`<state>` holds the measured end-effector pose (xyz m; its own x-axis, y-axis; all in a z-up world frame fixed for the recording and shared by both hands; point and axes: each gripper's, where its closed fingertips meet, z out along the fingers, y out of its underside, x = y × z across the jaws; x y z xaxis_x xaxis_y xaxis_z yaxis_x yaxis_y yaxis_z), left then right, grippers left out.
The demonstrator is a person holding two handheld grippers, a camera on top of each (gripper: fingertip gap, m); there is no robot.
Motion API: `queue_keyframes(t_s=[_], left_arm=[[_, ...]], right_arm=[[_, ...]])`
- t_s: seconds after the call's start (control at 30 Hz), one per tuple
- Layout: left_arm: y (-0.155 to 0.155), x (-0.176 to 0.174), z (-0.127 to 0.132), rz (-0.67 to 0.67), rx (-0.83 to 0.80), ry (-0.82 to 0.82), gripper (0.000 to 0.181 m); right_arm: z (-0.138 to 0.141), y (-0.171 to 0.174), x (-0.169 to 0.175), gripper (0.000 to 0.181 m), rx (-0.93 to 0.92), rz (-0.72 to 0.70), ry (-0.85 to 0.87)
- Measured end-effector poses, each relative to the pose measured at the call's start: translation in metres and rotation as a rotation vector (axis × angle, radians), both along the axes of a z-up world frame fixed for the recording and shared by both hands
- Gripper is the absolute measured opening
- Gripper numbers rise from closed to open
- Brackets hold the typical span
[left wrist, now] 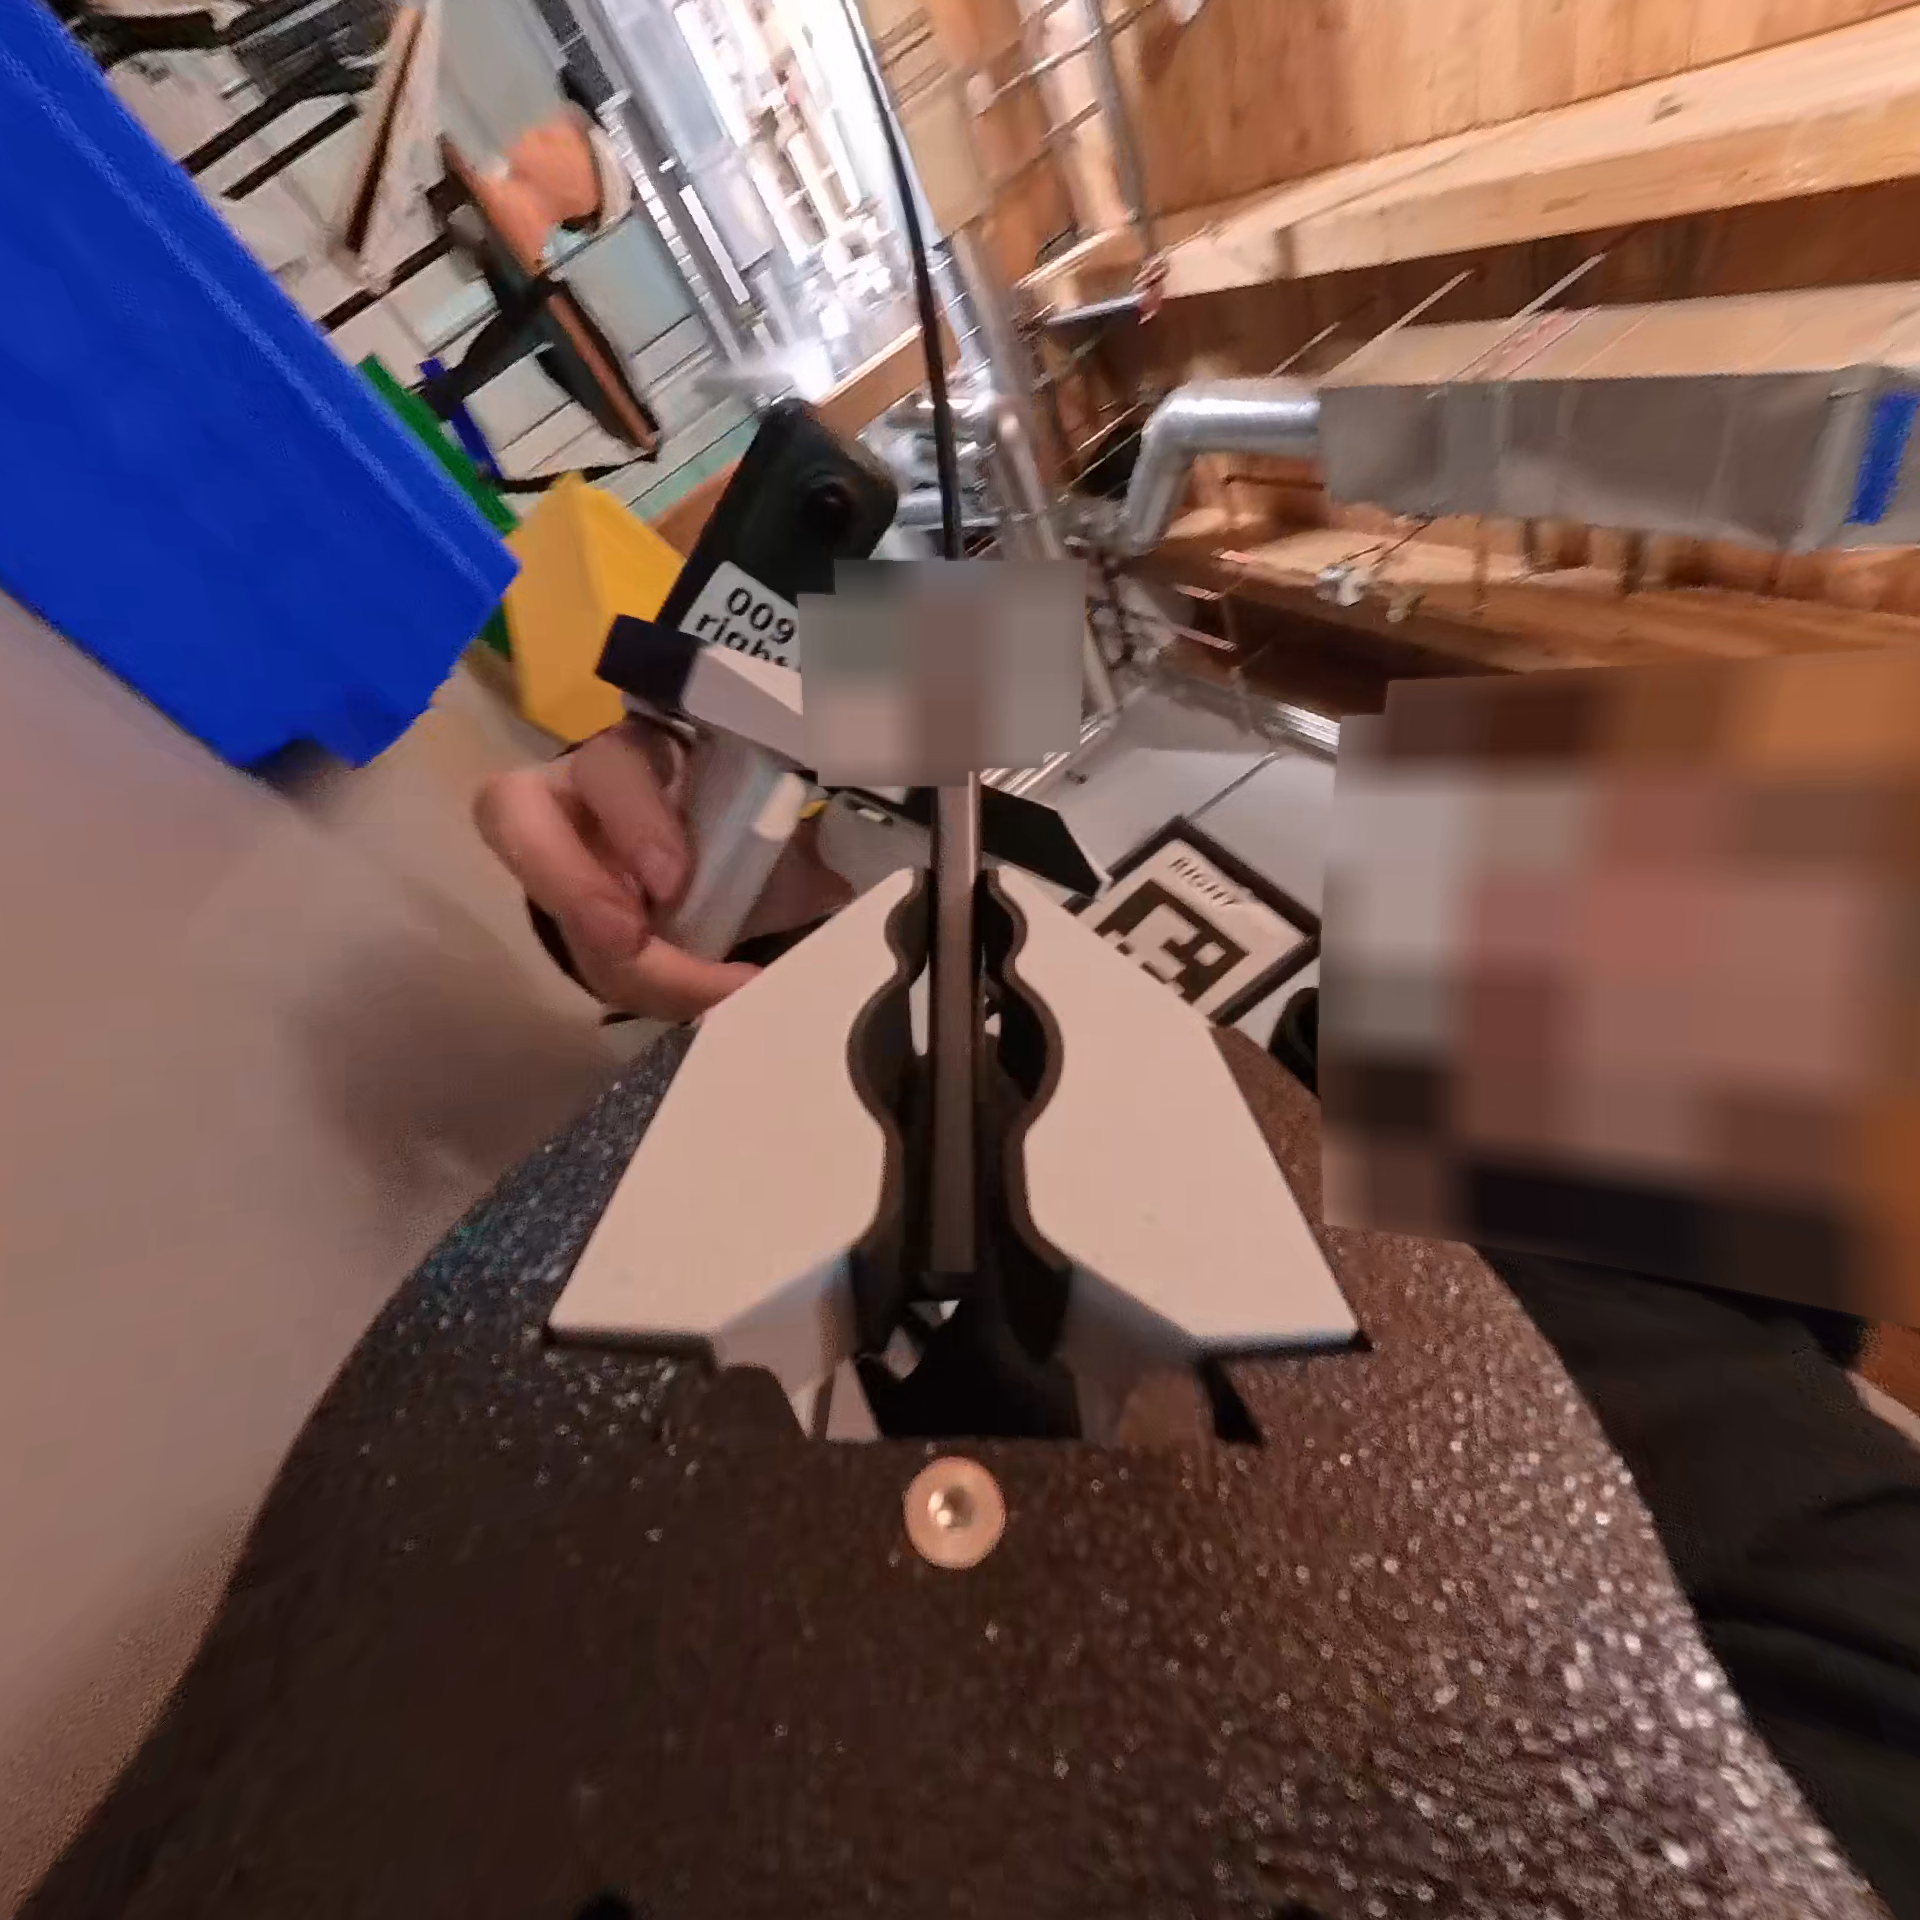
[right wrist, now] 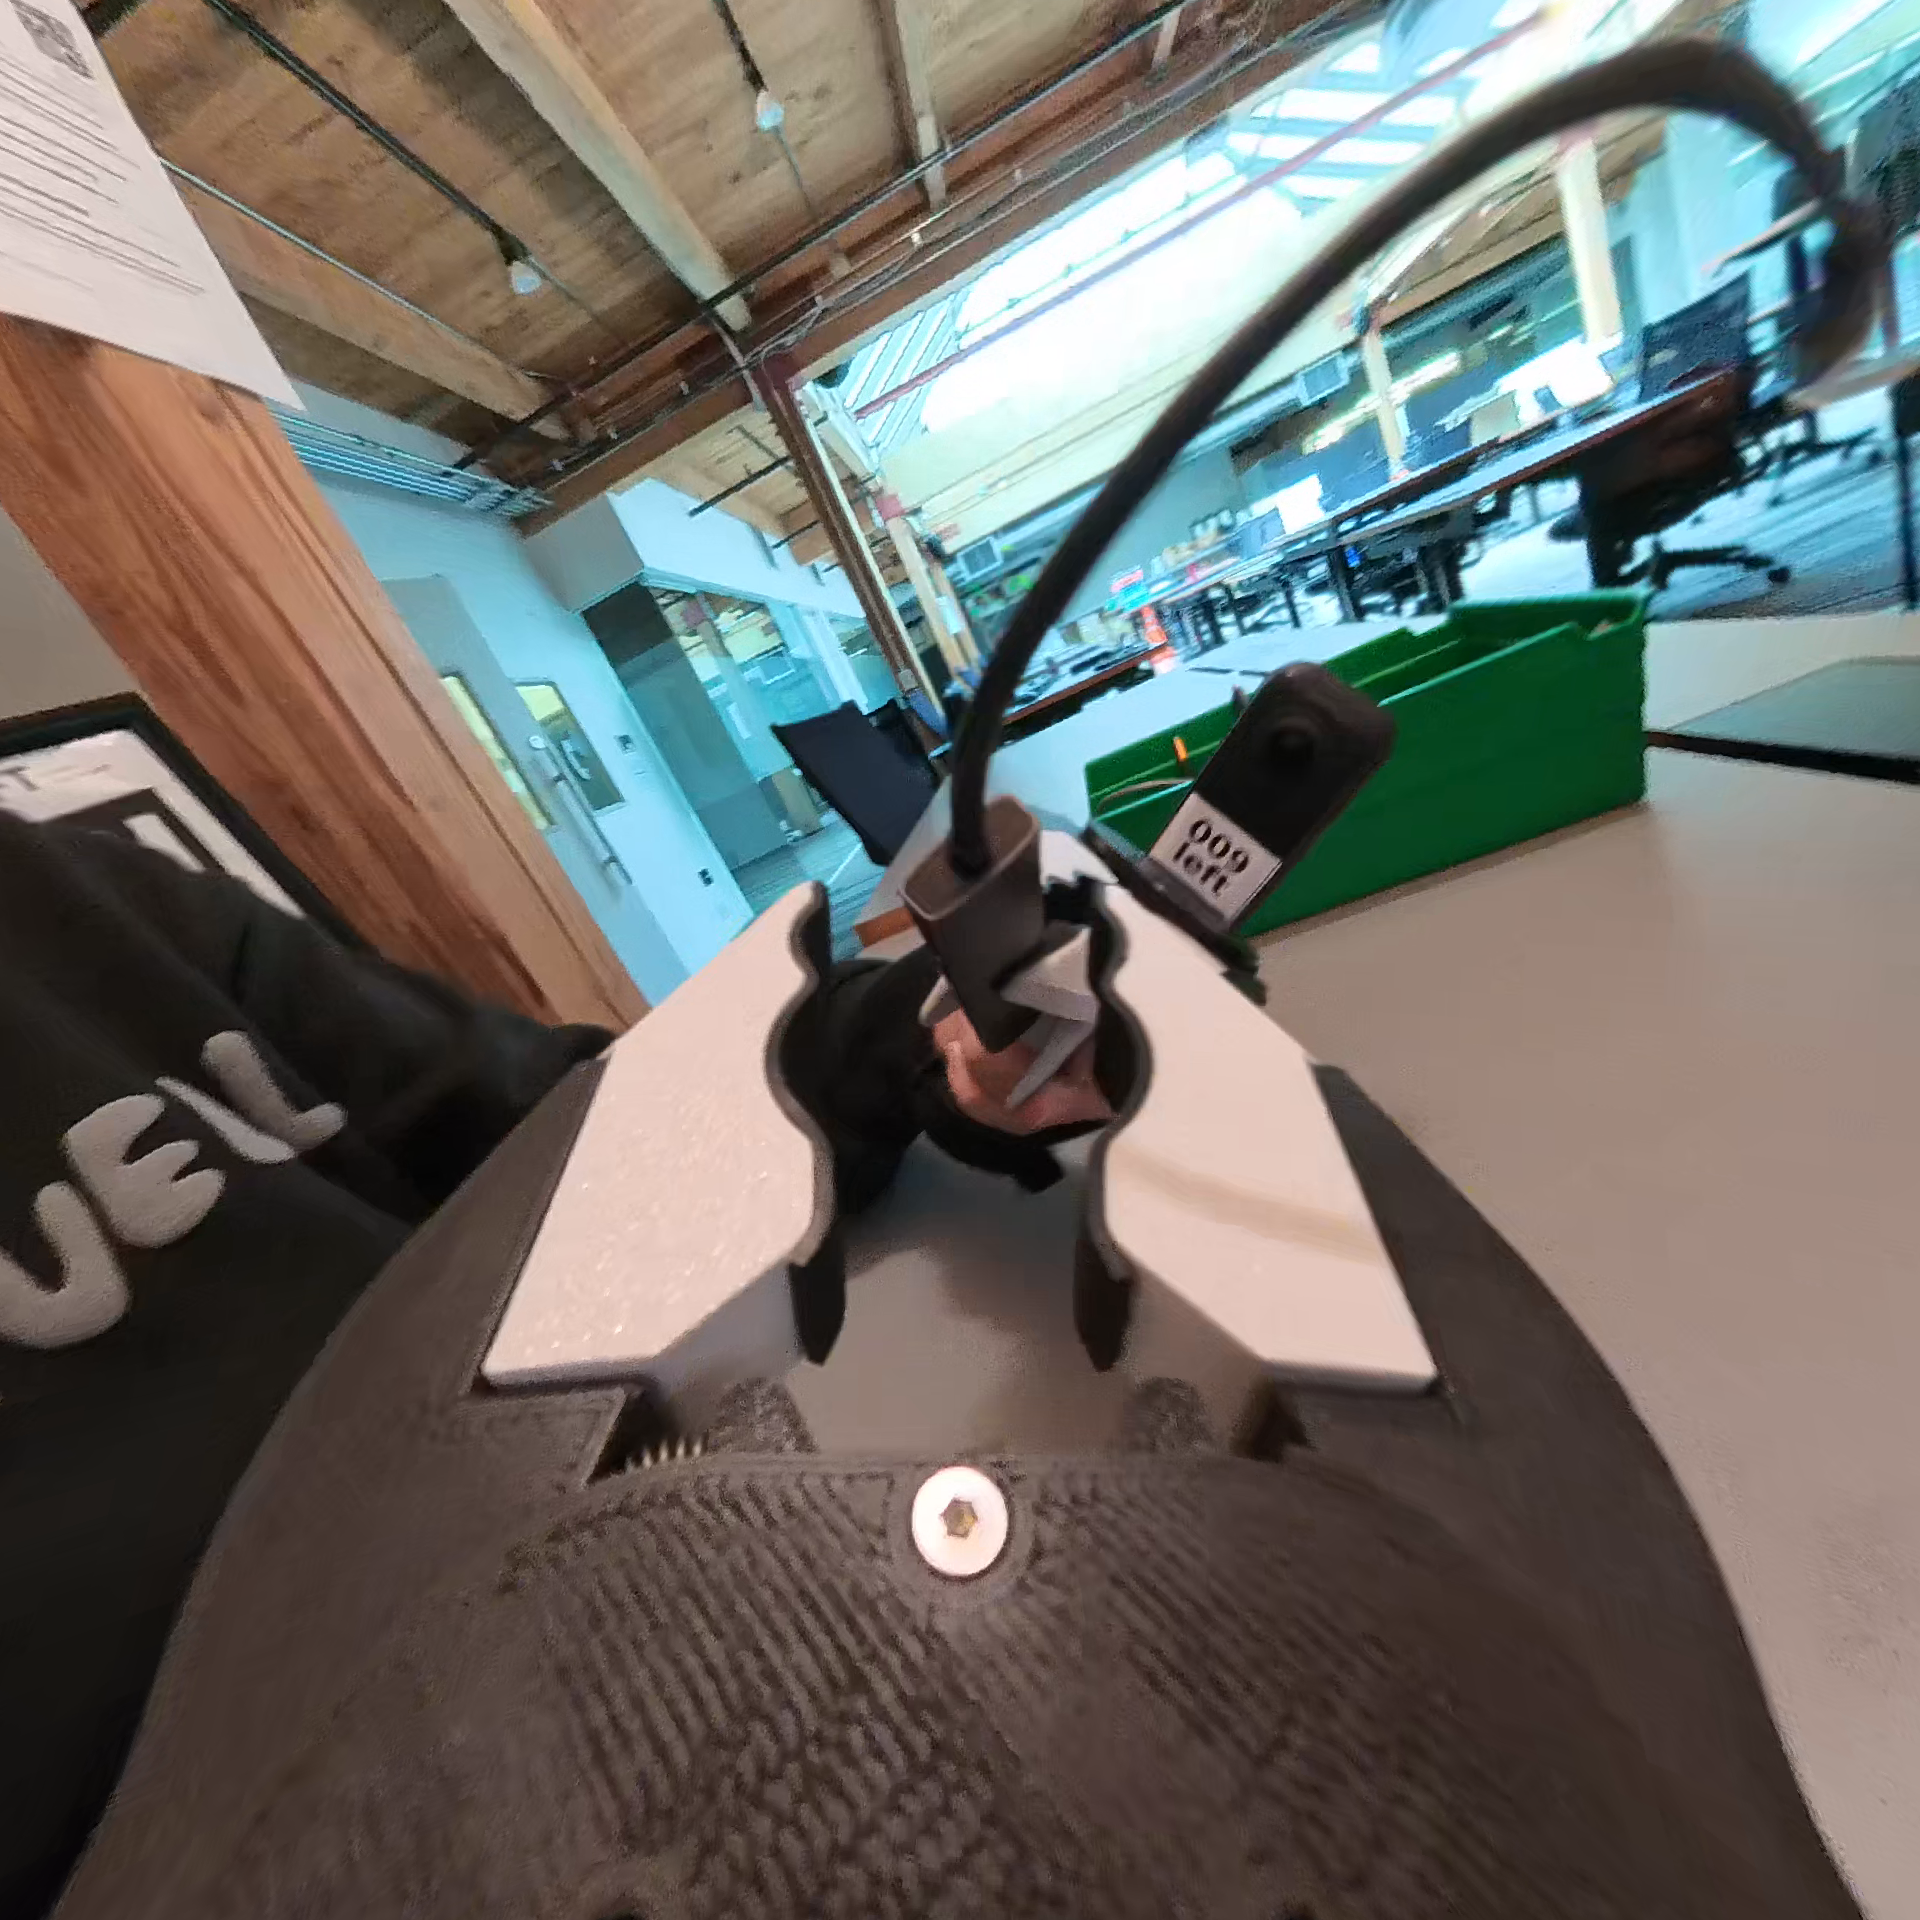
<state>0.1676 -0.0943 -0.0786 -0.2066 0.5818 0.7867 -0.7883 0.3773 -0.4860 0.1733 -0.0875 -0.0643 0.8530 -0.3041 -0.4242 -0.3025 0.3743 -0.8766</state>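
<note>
My left gripper [left wrist: 954, 894] is shut on a flat dark grey plug [left wrist: 954, 1039], seen edge-on between its white fingers. A black cable [left wrist: 925, 312] runs up from the plug. In the right wrist view my right gripper [right wrist: 956, 914] is open, with its jaws wide apart. The plug [right wrist: 982, 925] stands just beyond its tips, held by the left gripper's white fingers [right wrist: 1049, 997]. The cable [right wrist: 1143, 488] arcs up and to the right. The right gripper [left wrist: 727, 675] and the hand [left wrist: 603, 862] holding it show ahead in the left wrist view.
A blue bin [left wrist: 208, 416] and a yellow bin [left wrist: 582, 603] stand at the left. A green bin [right wrist: 1455, 748] sits on the pale table [right wrist: 1558, 1143]. A wooden post [right wrist: 260, 675] rises at the left. A person's dark sweater [right wrist: 156, 1143] and a framed marker sheet [left wrist: 1195, 935] are close by. The grippers are tip to tip, or close to it.
</note>
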Motion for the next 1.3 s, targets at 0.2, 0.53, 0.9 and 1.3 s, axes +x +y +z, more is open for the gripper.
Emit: queue_keyframes(t_s=[0.2,0.53,0.9,1.3], left_arm=[[-0.016,0.007,-0.027,0.075,0.087,-0.127,0.006],[0.021,0.068,0.011,0.839,-0.127,-0.732,0.028],[-0.007,0.001,0.011,0.972,-0.205,-1.772,0.057],[-0.005,0.003,0.018,1.003,-0.198,-1.707,0.02]], right_arm=[[-0.03,-0.019,0.018,0.013,-0.014,-0.057,0.159],[-0.009,-0.059,0.029,0.008,0.498,-0.162,0.355],[0.025,-0.064,0.007,0.008,0.663,0.032,0.28],[0.013,-0.037,0.011,0.008,0.592,0.055,0.298]])
